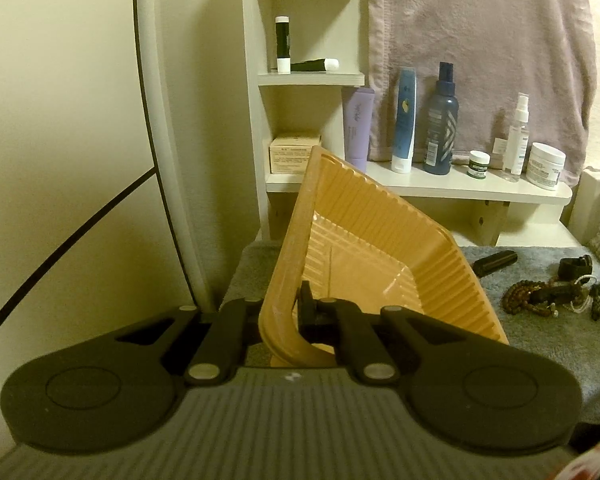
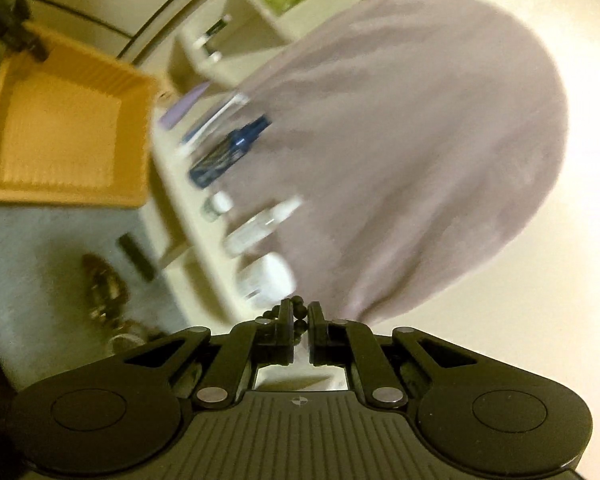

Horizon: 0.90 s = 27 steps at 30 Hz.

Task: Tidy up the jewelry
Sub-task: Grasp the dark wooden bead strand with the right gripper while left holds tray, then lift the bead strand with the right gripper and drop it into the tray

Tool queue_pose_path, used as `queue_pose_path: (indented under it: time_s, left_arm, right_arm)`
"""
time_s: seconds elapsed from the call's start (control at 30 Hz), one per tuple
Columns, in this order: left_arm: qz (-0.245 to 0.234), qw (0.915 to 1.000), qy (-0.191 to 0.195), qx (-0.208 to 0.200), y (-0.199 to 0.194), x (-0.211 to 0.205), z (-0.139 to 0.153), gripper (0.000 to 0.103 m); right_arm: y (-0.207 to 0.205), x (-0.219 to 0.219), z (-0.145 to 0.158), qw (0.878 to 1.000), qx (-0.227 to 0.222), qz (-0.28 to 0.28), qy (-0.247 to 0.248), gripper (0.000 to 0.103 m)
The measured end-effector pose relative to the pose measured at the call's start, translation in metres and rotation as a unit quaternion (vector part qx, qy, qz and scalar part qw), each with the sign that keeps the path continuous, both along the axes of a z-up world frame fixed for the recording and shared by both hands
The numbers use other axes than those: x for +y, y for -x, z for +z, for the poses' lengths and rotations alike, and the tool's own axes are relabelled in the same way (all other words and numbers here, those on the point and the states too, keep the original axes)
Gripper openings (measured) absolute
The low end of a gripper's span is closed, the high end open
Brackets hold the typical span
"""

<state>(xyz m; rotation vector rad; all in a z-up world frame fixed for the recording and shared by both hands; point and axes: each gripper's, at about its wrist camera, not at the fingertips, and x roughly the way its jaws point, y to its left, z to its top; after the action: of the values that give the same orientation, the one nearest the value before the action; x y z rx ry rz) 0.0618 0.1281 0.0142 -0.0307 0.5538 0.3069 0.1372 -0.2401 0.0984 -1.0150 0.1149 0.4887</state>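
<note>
While the left hand-held gripper (image 1: 288, 312) clamps the tray (image 1: 380, 240) rim, the right hand-held gripper (image 2: 299, 320) carries a bead strand (image 2: 296, 312).

Detail: L jaws are closed on the near-left rim of the orange ribbed tray, tilting it up w/ its open side toward the right, prob. so it can take jewelry. Tray interior appears empty. R jaws are pinched nearly together on a dark bead strand; right view is motion-blurred, so strand length cannot be told. Remaining jewelry, a brown bead pile (image 1: 540, 296), lies on the grey mat (image 1: 540, 340) covering the desk, right of the tray and apart from it. Toiletry bottles (image 1: 440, 120) stand on the far shelf (image 1: 480, 192).
</note>
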Motion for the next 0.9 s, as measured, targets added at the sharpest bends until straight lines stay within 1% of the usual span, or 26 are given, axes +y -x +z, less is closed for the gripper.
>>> queue_pose_path:
  time_s: [0.17, 0.5, 0.7, 0.9]
  left_arm:
    - [0.001, 1.0000, 0.001, -0.003, 0.001, 0.000, 0.001, 0.005]
    - [-0.003, 1.0000, 0.004, -0.003, -0.001, 0.001, 0.001, 0.005]
    - [-0.002, 1.0000, 0.005, -0.004, -0.001, 0.002, 0.001, 0.005]
    - [-0.003, 1.0000, 0.007, -0.005, -0.002, 0.004, 0.001, 0.005]
  right_arm:
    - [0.006, 0.002, 0.033, 0.999, -0.032, 0.014, -0.008, 0.006]
    - [0.013, 0.028, 0.090, 0.995, -0.065, 0.065, -0.045, 0.006]
    - [0.015, 0.055, 0.123, 0.989, -0.084, 0.109, -0.062, 0.006]
    - [0.016, 0.082, 0.161, 0.979, -0.104, 0.152, -0.091, 0.006]
